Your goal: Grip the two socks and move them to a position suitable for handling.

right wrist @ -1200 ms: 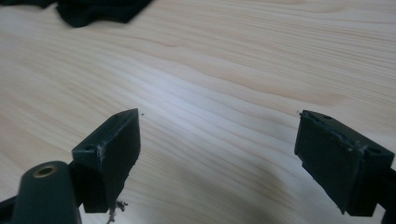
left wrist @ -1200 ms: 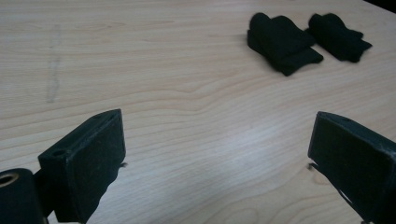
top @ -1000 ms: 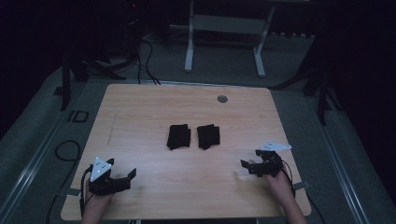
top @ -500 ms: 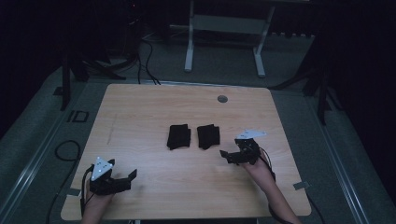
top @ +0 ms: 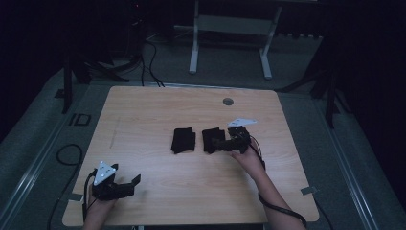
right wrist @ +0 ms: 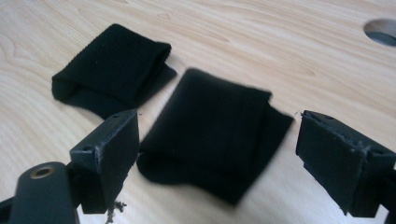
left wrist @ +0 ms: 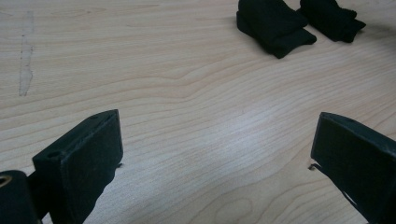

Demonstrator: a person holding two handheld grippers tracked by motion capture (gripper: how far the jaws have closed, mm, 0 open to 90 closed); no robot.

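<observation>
Near left, the left gripper is resting wide open on the table. Farther in, the right gripper has just travelled from the right edge, its open jaws now straddling the right folded black cloth, readying a grasp. The left folded black cloth is lying beside it.

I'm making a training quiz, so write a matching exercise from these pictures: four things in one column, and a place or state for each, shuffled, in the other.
Things:
1. left tool
2. right tool
3. left cloth
4. hole

Places or states:
A. at the far edge of the table
B. folded, mid-table, no tool at it
C. open, over bare wood at the near left corner
D. open, jaws on either side of the right cloth

Pairs: 1-C, 2-D, 3-B, 4-A
</observation>
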